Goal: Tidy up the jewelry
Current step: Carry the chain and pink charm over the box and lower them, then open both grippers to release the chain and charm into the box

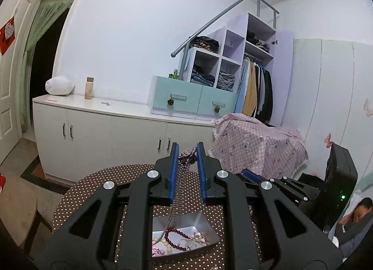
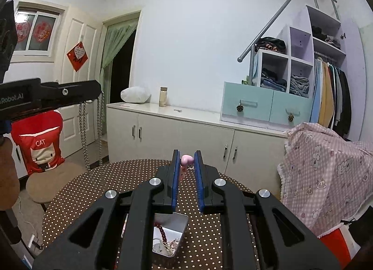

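My left gripper (image 1: 188, 152) is shut on a silver chain necklace (image 1: 178, 190) that hangs down from its tips toward a metal tray (image 1: 205, 222). The tray holds a dark red bead bracelet (image 1: 173, 238) and pale pearl pieces (image 1: 160, 245). My right gripper (image 2: 185, 161) is shut on a pink pendant piece (image 2: 185, 160) above the dotted table. In the right wrist view the left gripper's body (image 2: 67, 91) shows at upper left with the chain (image 2: 84, 134) dangling below it, and the tray (image 2: 181, 225) lies under the right gripper.
A round table with a brown dotted cloth (image 2: 93, 188) carries the tray. A stool (image 2: 53, 180) with a red cushion (image 2: 39, 141) stands left. White cabinets (image 2: 186, 134) line the wall. A pink checked cloth (image 2: 326, 176) covers something at right.
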Demonstrator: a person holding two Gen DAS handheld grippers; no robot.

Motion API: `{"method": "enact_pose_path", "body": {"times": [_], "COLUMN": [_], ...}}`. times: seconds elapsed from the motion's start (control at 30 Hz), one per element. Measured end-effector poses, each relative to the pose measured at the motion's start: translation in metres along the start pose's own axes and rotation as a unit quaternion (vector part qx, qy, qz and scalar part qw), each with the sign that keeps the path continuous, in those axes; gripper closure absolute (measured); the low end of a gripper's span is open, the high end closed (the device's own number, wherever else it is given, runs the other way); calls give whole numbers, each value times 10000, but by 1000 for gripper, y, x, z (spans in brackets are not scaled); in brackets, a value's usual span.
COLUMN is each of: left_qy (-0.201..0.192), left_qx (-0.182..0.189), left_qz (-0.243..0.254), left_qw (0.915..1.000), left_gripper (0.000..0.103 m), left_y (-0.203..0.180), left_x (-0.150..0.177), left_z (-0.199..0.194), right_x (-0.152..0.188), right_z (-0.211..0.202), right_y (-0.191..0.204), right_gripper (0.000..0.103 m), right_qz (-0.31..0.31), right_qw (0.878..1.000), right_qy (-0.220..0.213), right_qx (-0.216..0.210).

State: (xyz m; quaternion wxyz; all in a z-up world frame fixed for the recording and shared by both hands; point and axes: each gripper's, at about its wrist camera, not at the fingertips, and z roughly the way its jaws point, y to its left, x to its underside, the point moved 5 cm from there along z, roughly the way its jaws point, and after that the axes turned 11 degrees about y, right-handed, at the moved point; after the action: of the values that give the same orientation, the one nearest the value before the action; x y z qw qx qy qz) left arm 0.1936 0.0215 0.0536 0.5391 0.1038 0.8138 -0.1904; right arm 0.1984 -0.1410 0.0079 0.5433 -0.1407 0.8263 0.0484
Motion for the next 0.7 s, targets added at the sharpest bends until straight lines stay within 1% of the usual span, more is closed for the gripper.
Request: {"method": "enact_pose_path", "body": {"times": [0.13, 0.27, 0.33, 0.4, 0.5, 0.53, 0.57, 0.6, 0.63, 0.67, 0.7], "left_qy": [210, 649, 876, 1130, 1333, 1373, 1417, 1370, 1277, 1219, 1206], "left_qx": [-81, -215, -257, -340, -390, -364, -334, -345, -350, -333, -334], "left_qz": [-64, -100, -117, -139, -147, -124, -77, -61, -42, 19, 75], "left_qw": [9997, 9976, 9958, 9929, 9902, 9898, 9893, 9899, 9912, 9920, 9921], "left_gripper": [87, 87, 87, 87, 85, 72, 35, 25, 25, 25, 25], "left_y": [7, 15, 20, 27, 34, 34, 34, 34, 33, 31, 29], "left_x": [10, 31, 41, 50, 59, 60, 61, 62, 62, 62, 63], "left_z": [14, 35, 45, 54, 59, 60, 61, 59, 56, 53, 52], "right_x": [8, 22, 26, 27, 26, 25, 24, 23, 23, 23, 23], "right_z": [10, 27, 33, 33, 31, 30, 28, 26, 25, 23, 22], "right_y": [0, 6, 8, 9, 8, 6, 6, 5, 4, 2, 1], "right_gripper": [92, 92, 92, 92, 87, 83, 79, 65, 44, 38, 37], "right_qz": [82, 24, -1, 34, -21, -38, -54, -70, -71, -51, -38], "right_qw": [9997, 9979, 9963, 9951, 9946, 9948, 9952, 9953, 9956, 9964, 9968], "right_qy": [174, 565, 713, 783, 810, 800, 775, 765, 753, 708, 682], "right_qx": [-130, -324, -489, -599, -651, -632, -603, -585, -549, -461, -414]}}
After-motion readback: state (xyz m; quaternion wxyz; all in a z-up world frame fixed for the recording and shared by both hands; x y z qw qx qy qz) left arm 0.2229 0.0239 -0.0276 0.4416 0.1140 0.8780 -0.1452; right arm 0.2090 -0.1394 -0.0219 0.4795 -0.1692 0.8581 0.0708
